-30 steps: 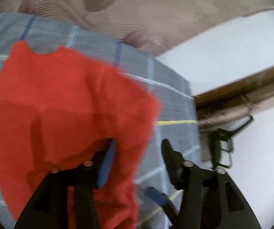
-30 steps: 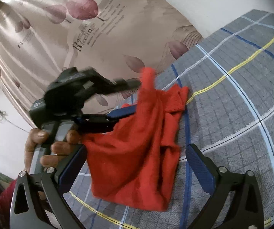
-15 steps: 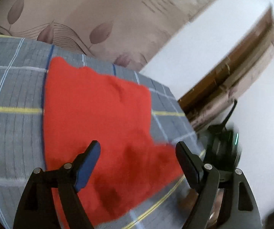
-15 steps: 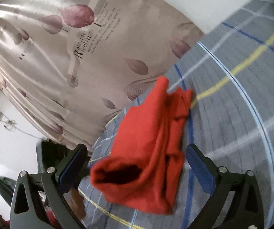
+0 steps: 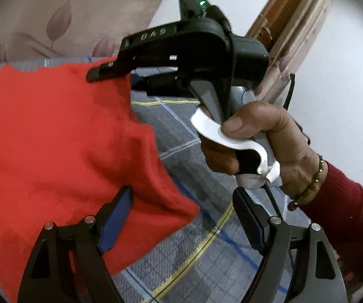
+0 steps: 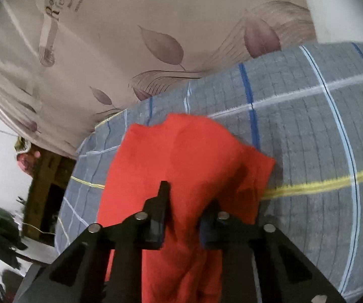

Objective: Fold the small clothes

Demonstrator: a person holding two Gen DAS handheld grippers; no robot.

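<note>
- My right tool [image 6: 184, 217] has just closed, pinching the red garment [image 6: 181, 166].
- Only the left view shows my left tool [image 5: 184, 224] wide, its left finger over cloth, and my right hand [image 5: 254, 139].

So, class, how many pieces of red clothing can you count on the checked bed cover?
1. The single red garment lies on the grey checked cover, its near edge pinched in the right gripper. More could lie outside both views.
</note>
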